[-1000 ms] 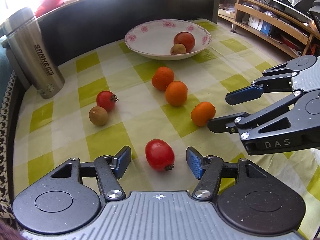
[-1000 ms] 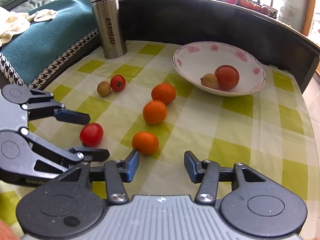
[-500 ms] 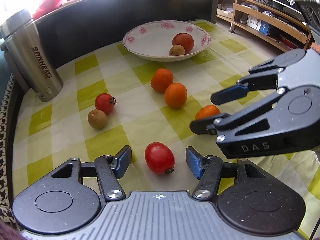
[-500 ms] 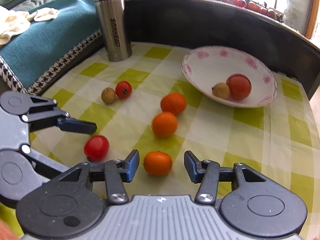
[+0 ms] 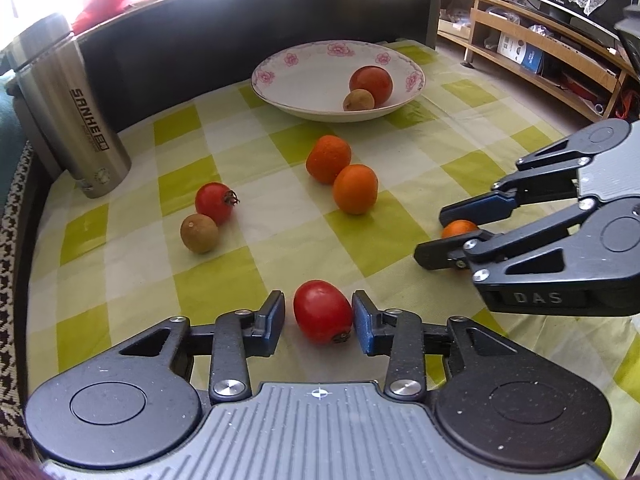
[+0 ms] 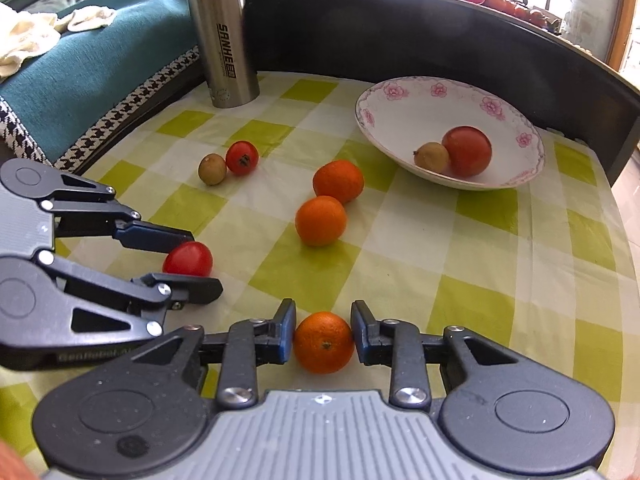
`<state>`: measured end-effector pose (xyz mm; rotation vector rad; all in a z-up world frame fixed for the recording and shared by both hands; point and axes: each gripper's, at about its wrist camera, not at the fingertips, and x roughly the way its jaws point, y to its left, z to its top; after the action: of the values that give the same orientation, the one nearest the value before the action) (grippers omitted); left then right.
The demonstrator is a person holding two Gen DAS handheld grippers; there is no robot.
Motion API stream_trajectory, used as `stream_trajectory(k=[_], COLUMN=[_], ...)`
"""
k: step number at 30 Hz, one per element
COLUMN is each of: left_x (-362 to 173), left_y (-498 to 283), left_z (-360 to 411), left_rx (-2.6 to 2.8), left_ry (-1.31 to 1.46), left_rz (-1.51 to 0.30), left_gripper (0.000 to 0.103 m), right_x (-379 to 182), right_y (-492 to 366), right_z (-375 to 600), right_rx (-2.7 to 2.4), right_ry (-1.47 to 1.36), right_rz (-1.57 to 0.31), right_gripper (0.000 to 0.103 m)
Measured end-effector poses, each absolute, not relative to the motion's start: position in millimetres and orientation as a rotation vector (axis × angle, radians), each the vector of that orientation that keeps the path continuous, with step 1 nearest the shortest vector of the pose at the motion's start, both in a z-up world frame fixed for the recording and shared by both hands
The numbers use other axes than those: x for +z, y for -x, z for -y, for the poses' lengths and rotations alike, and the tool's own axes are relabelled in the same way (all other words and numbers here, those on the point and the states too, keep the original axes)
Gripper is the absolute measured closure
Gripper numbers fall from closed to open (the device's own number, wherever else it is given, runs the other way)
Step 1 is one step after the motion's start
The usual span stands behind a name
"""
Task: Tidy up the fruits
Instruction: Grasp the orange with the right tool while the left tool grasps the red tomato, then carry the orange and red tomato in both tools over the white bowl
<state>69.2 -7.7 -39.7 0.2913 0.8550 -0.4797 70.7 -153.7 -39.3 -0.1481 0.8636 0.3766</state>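
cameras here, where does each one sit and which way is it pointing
Left wrist: sits on the left gripper, facing the bowl; its fingers flank a red tomato; the right gripper shows at right.
Right wrist: sits on the right gripper, facing the bowl; its pads touch a small orange; the left gripper shows at left.
Shared: bowl, steel flask, loose fruit, checked cloth.

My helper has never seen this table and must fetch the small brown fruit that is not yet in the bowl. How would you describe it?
Start at the steel flask standing at the far edge of the checked tablecloth. In front of it lie two small fruits side by side: a red tomato and the brown fruit. It is the duller, smaller one; its only lookalike sits in the bowl.
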Motion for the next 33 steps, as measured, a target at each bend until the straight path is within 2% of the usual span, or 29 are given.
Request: stream_trajectory(k=[3,5,19,20,22,24,33], left_x=[-39.9,-40.0,-40.6,-40.5,-40.1,-39.4,-29.2], left_y=[-68.7,-68.8,-69.2,-68.6,-66.9,-64.9,-70.1], left_z=[8.2,8.0,7.8,8.4,9.8,13.1,20.9], left_rx=[-0.478,-0.478,-0.461,-0.459,-0.465,-0.471,-0.446], left_ry=[-0.294,-0.293,-0.298,-0.301,-0.304,-0.313,-0.330], left_rz=[-0.852,-0.851,-0.846,-0.844,-0.842,-0.840,-0.811], left_gripper=[0.057,0.057,0.050,0.050,0.059,0.065,0.066], right_x=[-39.8,-40.4,-42.3,-42.1,-41.3,-40.2,-24.8], right_y=[-65.6,-63.4,-52.0,-51.5,-50.3,-49.0,-57.4], right_z=[159.4,161.7,164.2,162.7,159.1,157.5,153.5], right_rx=[0.378,0.382,0.359,0.354,0.341,0.338,0.278], right_ry=[0.137,0.132,0.160,0.168,0.193,0.205,0.240], right_rz=[-0.850,-0.847,-0.841,-0.843,-0.847,-0.855,-0.814], right_gripper=[0.065,0.060,0.059,0.060,0.067,0.067,0.068])
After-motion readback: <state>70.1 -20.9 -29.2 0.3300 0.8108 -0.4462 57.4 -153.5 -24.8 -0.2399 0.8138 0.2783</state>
